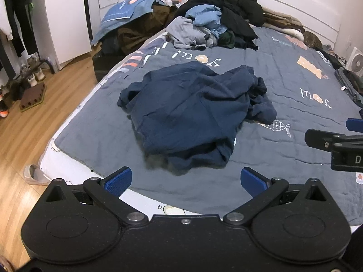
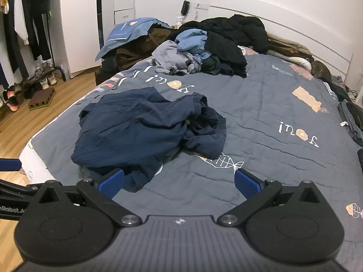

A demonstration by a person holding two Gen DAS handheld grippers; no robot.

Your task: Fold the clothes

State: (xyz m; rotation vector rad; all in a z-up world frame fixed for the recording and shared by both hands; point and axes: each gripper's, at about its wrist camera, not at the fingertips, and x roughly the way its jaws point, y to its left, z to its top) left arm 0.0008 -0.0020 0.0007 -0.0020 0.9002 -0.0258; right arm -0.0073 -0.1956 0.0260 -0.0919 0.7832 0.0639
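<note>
Navy garment (image 1: 192, 115) lies crumpled at frame centre on the grey-blue bedspread (image 1: 283, 104), untouched. Left gripper (image 1: 186, 180) tilts downward at the frame's lower edge, jaws spread wide, nothing between them. Right gripper (image 2: 179, 181) hovers likewise, jaws wide apart and empty. Clothes pile (image 1: 215, 22) occupies upper centre.

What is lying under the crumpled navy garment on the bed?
The navy garment lies on the grey-blue printed quilt and partly covers a white fish drawing. Anything else beneath it is hidden.
</note>
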